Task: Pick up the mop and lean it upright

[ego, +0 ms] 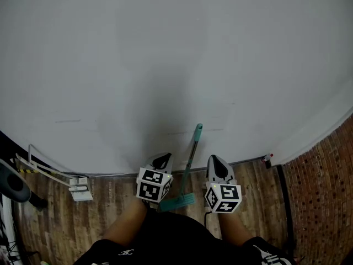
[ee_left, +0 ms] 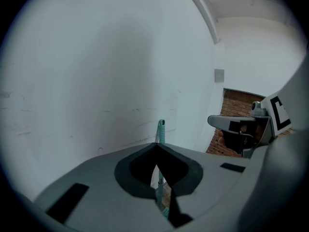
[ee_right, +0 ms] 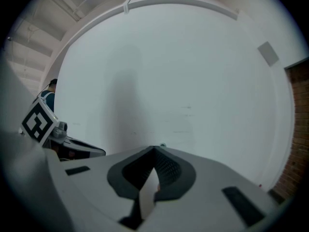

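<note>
So the mop [ego: 190, 164] looks like it's where it needs to be: standing on the wood floor [ego: 110, 203] with its top resting on the white wall [ego: 165, 65], right between the two grippers. I'd say the leaning part is basically done.

Neither gripper has hold of it. The left gripper [ego: 161, 160] sits just left of the handle with its jaws pressed together on nothing. In the left gripper view you can see the tips meeting [ee_left: 156, 145] and the mop's handle [ee_left: 161, 129] poking up past them, beyond the jaws rather than in them. The right gripper [ego: 218, 164] sits just right of the handle, jaws also closed and empty [ee_right: 154, 150]. Only a tiny bit of the handle's end [ee_right: 162, 145] peeks over the tips in the right gripper view. My guess is they flank it like that so either one can catch the mop if it slides. Both point at the wall.

The mop itself is a thin pole, teal-green, with a chunkier teal grip at the top [ego: 198, 127]. The flat teal mop head [ego: 177, 202] is down on the floor, close to the person's feet. It's not dead vertical: the top leans a little to the right of the head, and the foot sits out from the wall, which is what keeps it propped.
</note>
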Action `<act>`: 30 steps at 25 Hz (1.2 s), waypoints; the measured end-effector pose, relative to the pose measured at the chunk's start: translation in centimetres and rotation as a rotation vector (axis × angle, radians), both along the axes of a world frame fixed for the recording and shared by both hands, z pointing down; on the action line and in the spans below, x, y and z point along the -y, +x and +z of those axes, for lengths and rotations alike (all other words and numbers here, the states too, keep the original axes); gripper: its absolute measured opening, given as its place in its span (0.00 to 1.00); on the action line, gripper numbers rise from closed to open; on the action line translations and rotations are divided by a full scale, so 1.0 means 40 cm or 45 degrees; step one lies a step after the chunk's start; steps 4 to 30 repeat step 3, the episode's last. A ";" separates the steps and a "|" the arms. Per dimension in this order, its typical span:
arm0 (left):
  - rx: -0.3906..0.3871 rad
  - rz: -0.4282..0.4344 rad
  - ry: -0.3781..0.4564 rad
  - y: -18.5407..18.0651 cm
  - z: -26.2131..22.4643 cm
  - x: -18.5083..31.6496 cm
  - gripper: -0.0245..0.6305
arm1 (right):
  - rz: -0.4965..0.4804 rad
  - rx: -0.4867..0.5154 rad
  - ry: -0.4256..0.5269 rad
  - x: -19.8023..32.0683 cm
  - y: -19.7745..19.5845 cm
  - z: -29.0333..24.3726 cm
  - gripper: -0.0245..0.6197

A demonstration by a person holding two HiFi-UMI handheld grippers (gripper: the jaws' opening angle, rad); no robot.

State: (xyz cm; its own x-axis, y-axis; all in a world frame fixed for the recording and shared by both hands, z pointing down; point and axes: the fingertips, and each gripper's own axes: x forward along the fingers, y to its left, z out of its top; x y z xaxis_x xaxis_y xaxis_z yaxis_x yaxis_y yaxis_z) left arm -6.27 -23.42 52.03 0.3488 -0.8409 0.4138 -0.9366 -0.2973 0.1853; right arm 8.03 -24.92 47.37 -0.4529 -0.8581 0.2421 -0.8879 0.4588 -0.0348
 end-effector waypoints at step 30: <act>0.001 0.006 0.000 0.000 0.000 -0.002 0.03 | -0.008 0.001 -0.016 -0.006 -0.005 0.009 0.06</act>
